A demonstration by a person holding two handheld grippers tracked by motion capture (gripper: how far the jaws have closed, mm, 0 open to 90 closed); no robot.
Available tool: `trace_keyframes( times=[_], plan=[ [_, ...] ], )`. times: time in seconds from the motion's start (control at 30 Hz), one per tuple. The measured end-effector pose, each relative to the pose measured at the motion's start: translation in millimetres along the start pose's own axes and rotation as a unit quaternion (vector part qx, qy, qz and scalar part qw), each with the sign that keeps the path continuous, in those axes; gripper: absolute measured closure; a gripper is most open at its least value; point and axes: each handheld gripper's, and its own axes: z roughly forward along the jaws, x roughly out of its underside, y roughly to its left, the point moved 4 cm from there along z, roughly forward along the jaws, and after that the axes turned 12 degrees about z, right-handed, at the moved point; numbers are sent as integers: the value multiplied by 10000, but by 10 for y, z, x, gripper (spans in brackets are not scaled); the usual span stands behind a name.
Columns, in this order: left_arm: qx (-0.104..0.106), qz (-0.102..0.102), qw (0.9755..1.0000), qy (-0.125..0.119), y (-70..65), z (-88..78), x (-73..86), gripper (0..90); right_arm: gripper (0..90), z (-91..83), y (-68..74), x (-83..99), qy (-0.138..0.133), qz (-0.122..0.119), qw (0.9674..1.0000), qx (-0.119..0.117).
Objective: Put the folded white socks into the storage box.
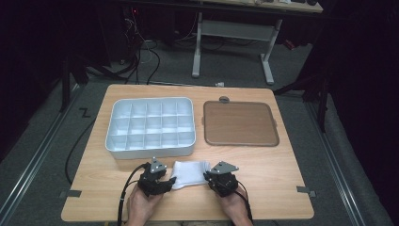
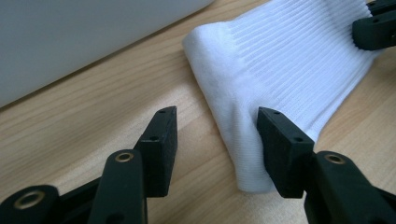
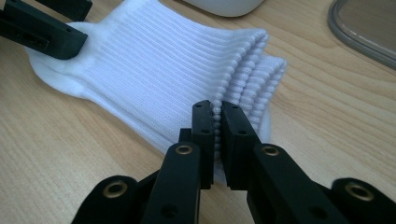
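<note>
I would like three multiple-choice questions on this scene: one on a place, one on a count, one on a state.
1. Where does the white sock lie?
A. inside the tray
B. on the table, in front of the compartment tray
C. on the brown lid

2. How many tools touch the sock?
A. none
B. one
C. two

3. The right tool is
A. shut on the sock's cuff
B. wide open
C. holding the lid

Answers: 1 B, it lies on bare wood in the high view. 2 C, the left tool meets one end. 3 A, cuff pinched.
</note>
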Motion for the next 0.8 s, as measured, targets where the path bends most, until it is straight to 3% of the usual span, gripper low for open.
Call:
trace_keyframes(
  times=[0.33,0.47,0.53,0.57,0.63,0.7,0.8],
  plan=[
    [99,-140,9998,28,32,8,-31,497,822,17,-12,-18,-28,43,10000,18],
    [351,-516,9980,134,66,-14,-86,476,719,19,31,-20,-60,-151,9998,101],
    [388,-552,9977,93,62,-27,-103,473,697,14,33,-21,-66,-129,9999,77],
    [479,-696,9964,19,57,-50,-151,470,638,-5,33,-23,-92,-43,9999,10],
    [469,-681,9966,8,53,-48,-172,467,622,-27,40,-23,-138,-33,9999,42],
    [467,-631,9969,3,49,-31,-224,468,548,-84,41,-32,-256,0,9997,-13],
    [482,-743,9961,4,60,19,-322,467,536,-140,42,-63,-327,43,9995,-35]
  ],
)
